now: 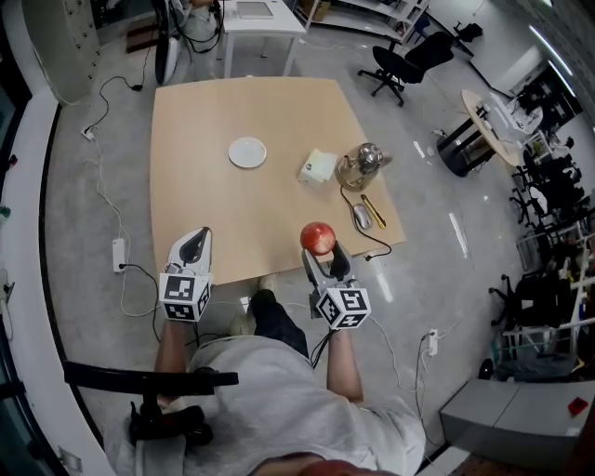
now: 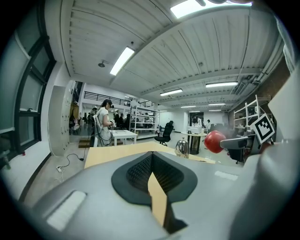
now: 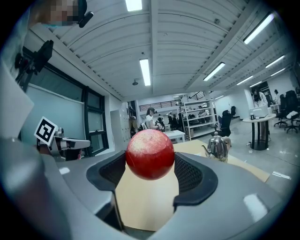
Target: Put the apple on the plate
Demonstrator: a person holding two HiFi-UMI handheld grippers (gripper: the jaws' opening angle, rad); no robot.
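A red apple sits clamped between the jaws of my right gripper, held in the air over the table's near edge; in the right gripper view the apple fills the gap between the pads. From the left gripper view the apple shows at the right. A small white plate lies empty on the wooden table, well beyond both grippers. My left gripper hovers at the near left edge, jaws nearly together with nothing between them.
A white box, a metal kettle, a computer mouse and a yellow pen sit on the table's right side. Office chairs and a white desk stand beyond. Cables run along the floor at left.
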